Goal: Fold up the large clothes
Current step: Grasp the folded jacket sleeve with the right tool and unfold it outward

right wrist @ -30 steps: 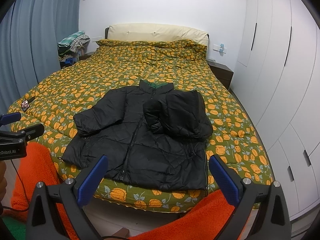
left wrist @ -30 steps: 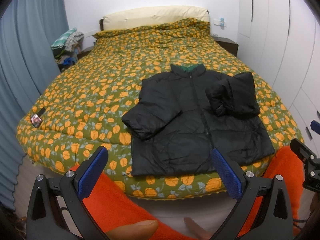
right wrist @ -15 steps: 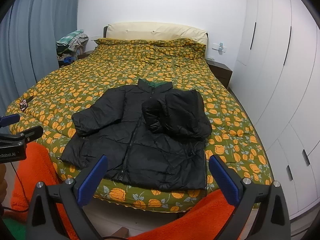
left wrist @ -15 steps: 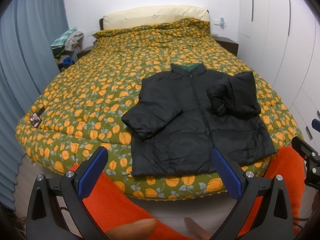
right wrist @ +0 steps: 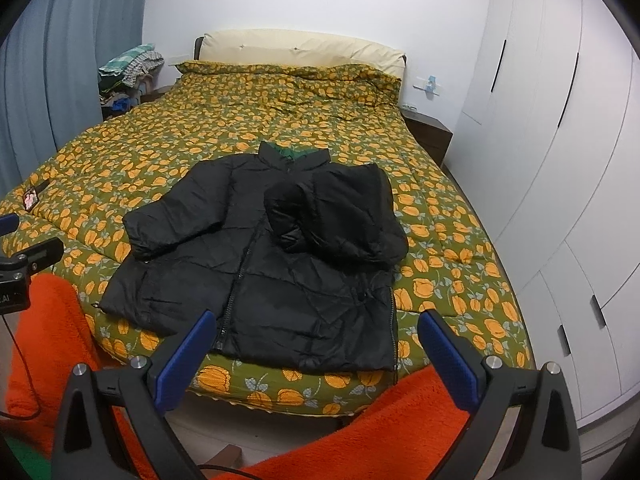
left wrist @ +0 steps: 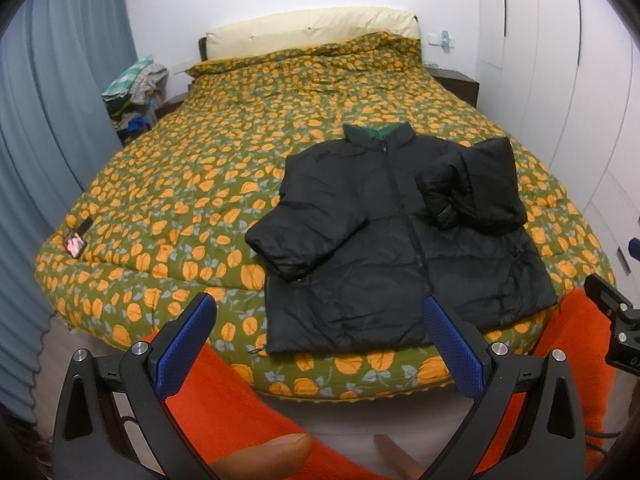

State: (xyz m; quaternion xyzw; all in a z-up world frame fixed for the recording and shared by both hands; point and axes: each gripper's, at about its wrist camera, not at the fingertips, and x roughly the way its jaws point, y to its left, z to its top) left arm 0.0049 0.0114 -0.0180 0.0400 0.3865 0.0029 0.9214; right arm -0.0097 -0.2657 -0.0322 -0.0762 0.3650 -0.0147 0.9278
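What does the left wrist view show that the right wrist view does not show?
Only the left wrist view shows a fingertip at the bottom edge and the right tool's body at the right edge. Only the right wrist view shows the lower wardrobe handles. Both show the black jacket on the flowered bedcover, one sleeve folded in, each tool open.

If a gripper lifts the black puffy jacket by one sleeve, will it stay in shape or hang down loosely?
The black jacket looks soft and quilted, so it would probably sag and drape, not keep its shape. Its puffy padding suggests it is light for its bulk. The shell looks smooth and slightly shiny, so the folded sleeve may slide or spring open when moved.
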